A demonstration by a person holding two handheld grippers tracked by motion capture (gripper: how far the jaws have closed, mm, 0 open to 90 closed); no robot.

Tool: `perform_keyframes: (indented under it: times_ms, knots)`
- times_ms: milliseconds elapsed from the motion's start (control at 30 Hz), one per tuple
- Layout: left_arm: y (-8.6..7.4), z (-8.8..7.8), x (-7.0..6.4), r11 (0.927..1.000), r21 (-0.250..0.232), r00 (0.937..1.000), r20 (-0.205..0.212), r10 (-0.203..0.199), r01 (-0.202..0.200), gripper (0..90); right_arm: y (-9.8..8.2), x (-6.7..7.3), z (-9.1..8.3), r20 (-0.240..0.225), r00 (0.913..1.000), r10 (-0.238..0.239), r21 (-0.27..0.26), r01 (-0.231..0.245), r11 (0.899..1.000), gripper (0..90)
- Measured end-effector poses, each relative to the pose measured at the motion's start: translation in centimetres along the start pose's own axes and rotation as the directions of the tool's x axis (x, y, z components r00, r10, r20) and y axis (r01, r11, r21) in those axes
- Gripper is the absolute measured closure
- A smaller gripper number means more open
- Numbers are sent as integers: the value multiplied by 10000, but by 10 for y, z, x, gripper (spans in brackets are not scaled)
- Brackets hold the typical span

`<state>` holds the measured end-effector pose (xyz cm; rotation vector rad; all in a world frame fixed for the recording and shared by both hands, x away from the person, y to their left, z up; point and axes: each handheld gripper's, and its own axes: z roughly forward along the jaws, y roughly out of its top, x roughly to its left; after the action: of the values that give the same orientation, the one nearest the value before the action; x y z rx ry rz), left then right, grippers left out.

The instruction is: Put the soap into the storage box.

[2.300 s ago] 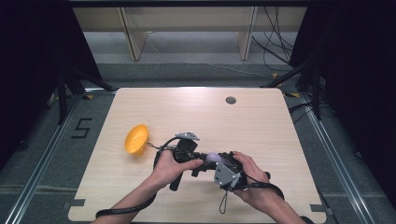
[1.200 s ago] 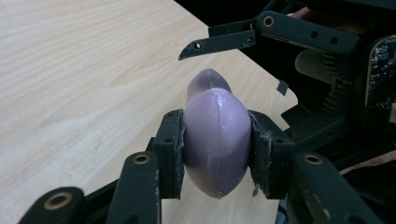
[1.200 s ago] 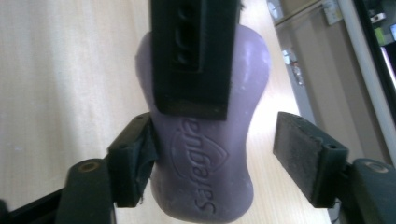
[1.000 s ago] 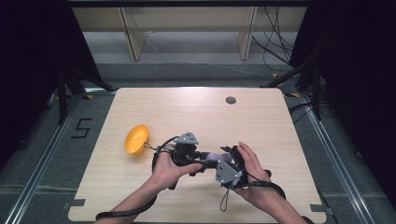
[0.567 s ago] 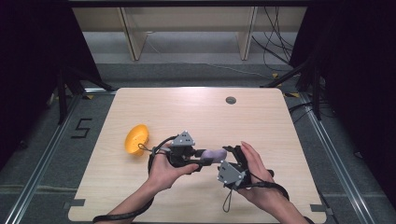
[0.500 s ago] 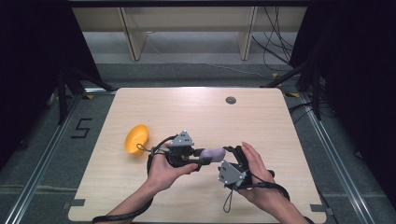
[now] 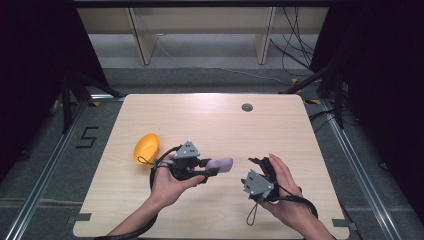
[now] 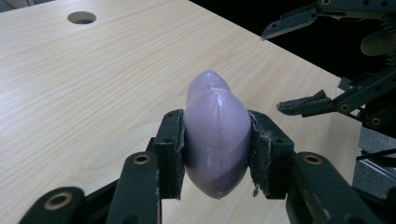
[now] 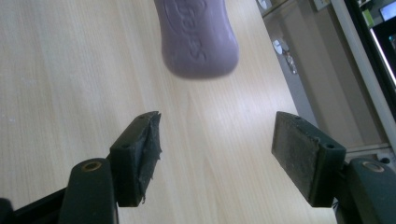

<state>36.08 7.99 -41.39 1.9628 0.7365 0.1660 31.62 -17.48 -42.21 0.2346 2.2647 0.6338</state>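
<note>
On the surface (image 7: 215, 120), the bowl (image 7: 146, 148) lies left of the left hand-held gripper (image 7: 210, 169), whose soap bar (image 7: 220, 164) points toward the right hand-held gripper (image 7: 256, 169).

The purple soap bar (image 7: 220, 164) sits just below centre of the high view, lifted off the tabletop and lying roughly level, smooth and rounded. In the right gripper view it hangs at top centre (image 9: 198, 35), embossed lettering showing.

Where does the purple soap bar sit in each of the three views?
High view: purple soap bar at table centre, in the left claw.
Left gripper view: centre, clamped between the jaws.
Right gripper view: top centre, beyond the open jaws.
Shared landmark: light wooden table.
</note>
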Motion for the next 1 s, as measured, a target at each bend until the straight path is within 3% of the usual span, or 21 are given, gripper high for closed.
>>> perform_keyframes:
  times_ms: [67, 100, 133, 567, 600, 767, 1000]
  knots:
    - [-1, -2, 2, 10000, -18, 9999, -105, 22, -22, 591, -2, 0, 0, 16, 9999, 141, -4, -141, 9999, 341]
    - [-2, -5, 2, 9999, -27, 9996, -248, -98, 97, 591, -7, -3, 0, 135, 9998, -160, 24, 160, 9999, 355]
    - [-2, -5, 2, 9999, -27, 9996, -248, -98, 97, 591, -8, -1, -1, 87, 9996, 255, 46, -255, 9997, 358]
    - [-7, -23, 10, 9998, -99, 9976, -674, -152, 146, 591, -24, -2, 0, -190, 9941, 1070, 324, -1063, 9938, 410]
    - [-8, -25, 10, 9998, -101, 9975, -675, -186, 179, 591, -25, -3, 1, -237, 9954, 932, 286, -925, 9953, 411]
    - [-9, -31, 14, 9996, -135, 9964, -797, -276, 266, 591, -29, -3, 0, -212, 9923, 1224, 341, -1217, 9920, 413]
    - [-12, -40, 20, 9992, -177, 9935, -1075, -385, 368, 591, -33, -4, 0, -221, 9930, 1160, 324, -1152, 9928, 415]
